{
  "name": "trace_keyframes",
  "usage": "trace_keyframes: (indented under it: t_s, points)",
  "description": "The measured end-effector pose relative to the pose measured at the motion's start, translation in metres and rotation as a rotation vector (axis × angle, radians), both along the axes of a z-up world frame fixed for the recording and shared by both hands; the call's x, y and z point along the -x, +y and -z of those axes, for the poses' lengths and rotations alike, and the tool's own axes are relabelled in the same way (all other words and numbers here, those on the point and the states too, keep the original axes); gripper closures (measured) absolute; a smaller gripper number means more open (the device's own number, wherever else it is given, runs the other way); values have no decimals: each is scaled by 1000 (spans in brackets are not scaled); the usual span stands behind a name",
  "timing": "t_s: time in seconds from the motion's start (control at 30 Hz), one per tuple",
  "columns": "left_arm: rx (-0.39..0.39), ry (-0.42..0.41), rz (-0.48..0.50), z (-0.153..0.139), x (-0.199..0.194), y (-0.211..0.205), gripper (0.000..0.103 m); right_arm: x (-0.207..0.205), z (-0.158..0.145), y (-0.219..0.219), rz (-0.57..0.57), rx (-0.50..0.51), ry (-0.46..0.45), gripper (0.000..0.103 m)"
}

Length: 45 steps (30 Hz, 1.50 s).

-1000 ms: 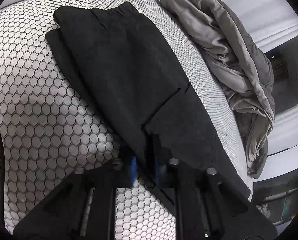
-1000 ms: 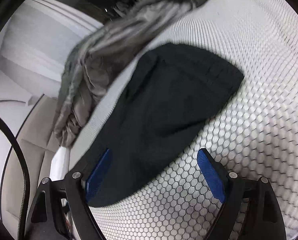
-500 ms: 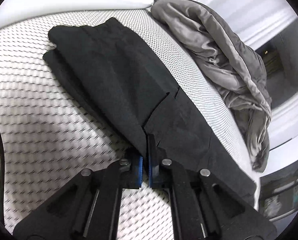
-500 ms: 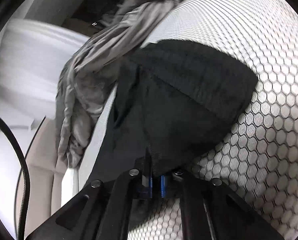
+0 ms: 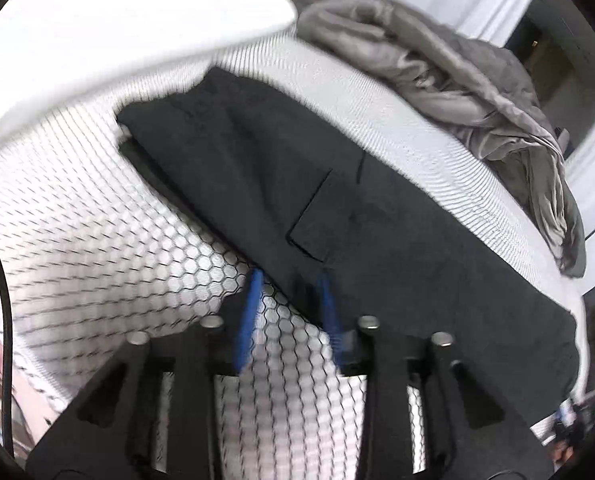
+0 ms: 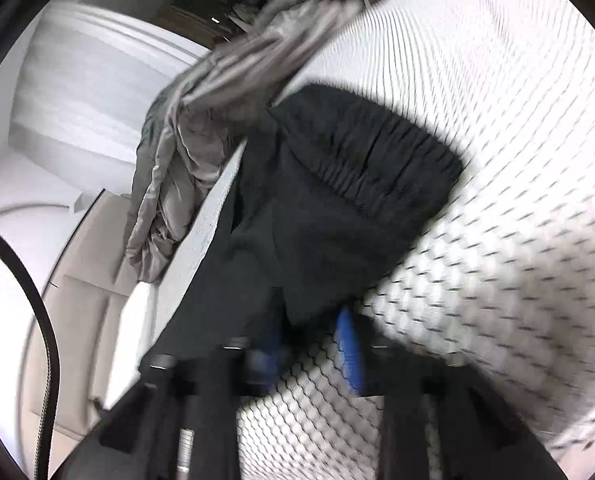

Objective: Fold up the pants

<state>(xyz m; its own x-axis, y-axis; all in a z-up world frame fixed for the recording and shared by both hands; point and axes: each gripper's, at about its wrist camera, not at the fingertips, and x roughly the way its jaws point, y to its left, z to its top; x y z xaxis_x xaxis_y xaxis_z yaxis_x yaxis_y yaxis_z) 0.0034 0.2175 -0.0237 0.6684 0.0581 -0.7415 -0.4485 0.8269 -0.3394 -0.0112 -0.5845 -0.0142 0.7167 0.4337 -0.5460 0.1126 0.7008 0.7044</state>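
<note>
Black pants (image 5: pixel 337 200) lie folded lengthwise on the white honeycomb-patterned bed cover (image 5: pixel 97 220). My left gripper (image 5: pixel 289 284) hovers at their near long edge. Its jaws are opening, with the hem just inside the right pad's tip and bare cover showing in the gap. The right wrist view shows the gathered waistband end of the pants (image 6: pixel 357 184). My right gripper (image 6: pixel 311 320) is at the near corner there, its jaws opening too. A flap of black cloth hangs between the fingertips and hides part of the left pad; neither pad presses on it. Both views are blurred.
A bunched grey blanket (image 5: pixel 477 92) lies along the bed's far edge, also seen as the grey blanket (image 6: pixel 201 140) draping toward the beige floor (image 6: pixel 81 280). A white pillow (image 5: pixel 117 32) sits past the pants. A black cable (image 6: pixel 45 320) loops at the left.
Half a second ago both grippers were shut on the pants' edge. Now both sets of jaws stand apart, the cloth is let go, and both cameras have shifted along the bed.
</note>
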Motion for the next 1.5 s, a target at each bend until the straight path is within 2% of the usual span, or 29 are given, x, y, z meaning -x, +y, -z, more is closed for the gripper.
trace_keyframes:
  t_s: [0.03, 0.07, 0.13, 0.17, 0.2, 0.23, 0.3, 0.37, 0.4, 0.5, 0.6, 0.67, 0.73, 0.8, 0.83, 0.87, 0.93, 1.0, 1.03, 1.1, 1.13, 1.23, 1.33, 1.5]
  points:
    - [-25, -25, 9, -8, 9, -6, 52, 10, -7, -2, 23, 33, -33, 54]
    - [-59, -56, 23, -19, 19, -15, 46, 19, -13, -4, 39, 54, -58, 49]
    - [-98, -102, 73, -33, 28, -34, 24, 30, -25, -1, 55, 104, -76, 46]
    - [-109, -124, 114, -40, 30, -46, 21, 34, -34, 5, 39, 130, -105, 45]
    - [-115, -145, 165, -46, 31, -59, 20, 38, -45, 16, 18, 175, -140, 38]
    - [-116, -159, 216, -50, 31, -72, 18, 40, -54, 26, 3, 211, -172, 23]
    - [-113, -171, 297, -56, 25, -99, 15, 43, -73, 54, -55, 283, -254, 4]
    - [-96, -177, 372, -57, 16, -127, 9, 38, -85, 89, -159, 352, -303, 3]
    - [-86, -175, 423, -56, 9, -145, 1, 31, -89, 112, -227, 407, -303, 3]
    - [-108, -180, 545, -52, -10, -197, 1, 10, -88, 155, -326, 499, -291, 3]
    - [-197, -133, 649, -37, -27, -244, 1, -15, -70, 192, -423, 552, -242, 3]
    - [-220, -88, 687, -22, -35, -263, 1, -24, -50, 210, -482, 585, -201, 3]
    - [-215, -27, 722, -2, -41, -269, 1, -22, -33, 224, -535, 646, -177, 3]
    - [-275, 88, 725, 20, -51, -267, 1, -24, -11, 228, -559, 760, -133, 4]
    - [-300, 101, 725, 25, -49, -261, 0, -22, -5, 225, -566, 807, -122, 4]
    - [-302, 76, 725, 26, -41, -251, 0, -19, -1, 215, -562, 861, -128, 4]
    - [-299, 74, 694, 22, -31, -230, 0, -23, 1, 191, -506, 913, -118, 4]
    - [-314, 91, 638, 20, -27, -209, 1, -26, -4, 145, -381, 930, -66, 4]
    - [-298, 95, 615, 19, -26, -198, 1, -28, -6, 127, -324, 947, -47, 9]
    - [-269, 109, 580, 16, -22, -179, 1, -31, -8, 98, -290, 896, -26, 16]
    - [-268, 111, 559, 14, -21, -174, 1, -32, -9, 96, -288, 894, -16, 16]
    - [-199, 83, 564, 3, -19, -169, 1, -33, -13, 118, -282, 987, -35, 16]
    - [-101, 31, 620, -7, -29, -188, 1, -31, -25, 151, -368, 867, -95, 16]
    - [-155, 49, 737, -6, -51, -257, 1, -47, -28, 261, -545, 796, -181, 16]
